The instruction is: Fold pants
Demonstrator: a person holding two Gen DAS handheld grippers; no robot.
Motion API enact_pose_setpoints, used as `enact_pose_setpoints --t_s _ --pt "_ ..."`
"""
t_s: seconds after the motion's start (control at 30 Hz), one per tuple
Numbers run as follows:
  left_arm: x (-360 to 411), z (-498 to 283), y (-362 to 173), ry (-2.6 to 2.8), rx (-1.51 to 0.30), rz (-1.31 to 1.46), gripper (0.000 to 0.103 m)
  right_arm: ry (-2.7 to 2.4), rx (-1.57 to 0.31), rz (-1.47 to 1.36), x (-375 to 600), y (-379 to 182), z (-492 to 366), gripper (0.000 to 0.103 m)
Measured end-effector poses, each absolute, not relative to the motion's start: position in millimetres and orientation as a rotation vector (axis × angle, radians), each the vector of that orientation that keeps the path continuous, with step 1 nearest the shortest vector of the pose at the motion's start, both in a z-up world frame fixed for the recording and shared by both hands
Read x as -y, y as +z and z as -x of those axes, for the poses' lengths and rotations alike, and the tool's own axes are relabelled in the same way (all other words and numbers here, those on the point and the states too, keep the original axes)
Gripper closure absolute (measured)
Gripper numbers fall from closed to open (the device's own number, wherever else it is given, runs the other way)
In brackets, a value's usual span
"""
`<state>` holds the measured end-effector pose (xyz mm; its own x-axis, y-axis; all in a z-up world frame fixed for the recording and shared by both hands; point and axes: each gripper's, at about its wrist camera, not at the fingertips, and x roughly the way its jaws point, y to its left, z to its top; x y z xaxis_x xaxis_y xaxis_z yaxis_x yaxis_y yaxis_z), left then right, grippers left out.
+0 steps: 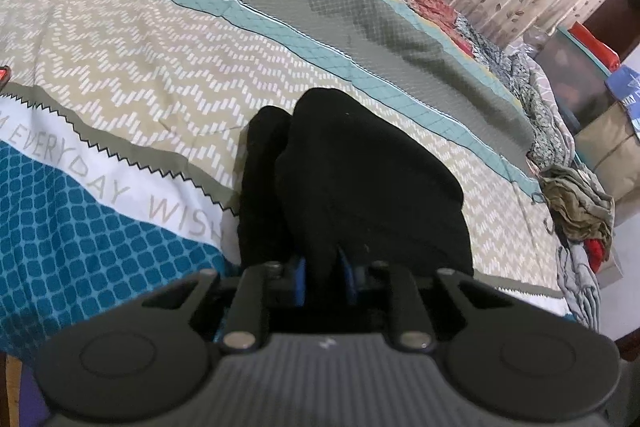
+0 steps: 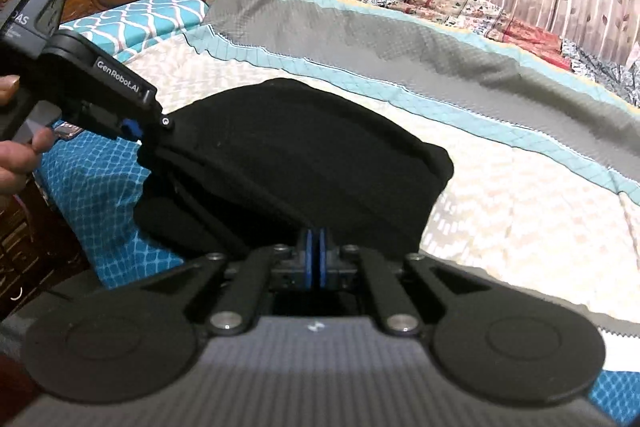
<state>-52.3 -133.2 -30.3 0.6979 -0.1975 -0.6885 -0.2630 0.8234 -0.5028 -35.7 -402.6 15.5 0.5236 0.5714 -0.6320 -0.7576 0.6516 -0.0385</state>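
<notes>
Black pants [image 2: 304,155] bunched between both grippers, seemingly clamped; bedspread [image 2: 500,211] open rightward

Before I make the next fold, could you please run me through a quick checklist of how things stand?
1. Left gripper shut on the pants: ok, black cloth sits between its jaws.
2. Right gripper holding cloth: cannot tell; jaws shut at the pants' near edge.
3. Pants on the bedspread: ok, bunched, lifted at the left gripper.
4. Pants flat: not ok.
5. Space ahead on the bedspread: ok.
</notes>
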Motion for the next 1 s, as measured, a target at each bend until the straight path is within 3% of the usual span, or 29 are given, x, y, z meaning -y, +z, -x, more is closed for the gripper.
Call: enact_pose_setpoints --t_s 0.5,0.8,0.9,1.0 --pt "154 57 -33 0.077 -0.833 0.508 0.086 0.801 -0.740 0.287 399 -14 31 0.096" --pt "154 58 -36 0.089 -0.839 0.490 0.086 0.795 -0.836 0.228 404 -22 22 0.090" --pt "155 58 -37 0.092 -0.839 0.482 0.086 0.803 -0.846 0.197 407 -18 21 0.085" --pt "153 59 -38 0.092 -0.838 0.487 0.086 0.841 -0.844 0.118 415 -10 20 0.068"
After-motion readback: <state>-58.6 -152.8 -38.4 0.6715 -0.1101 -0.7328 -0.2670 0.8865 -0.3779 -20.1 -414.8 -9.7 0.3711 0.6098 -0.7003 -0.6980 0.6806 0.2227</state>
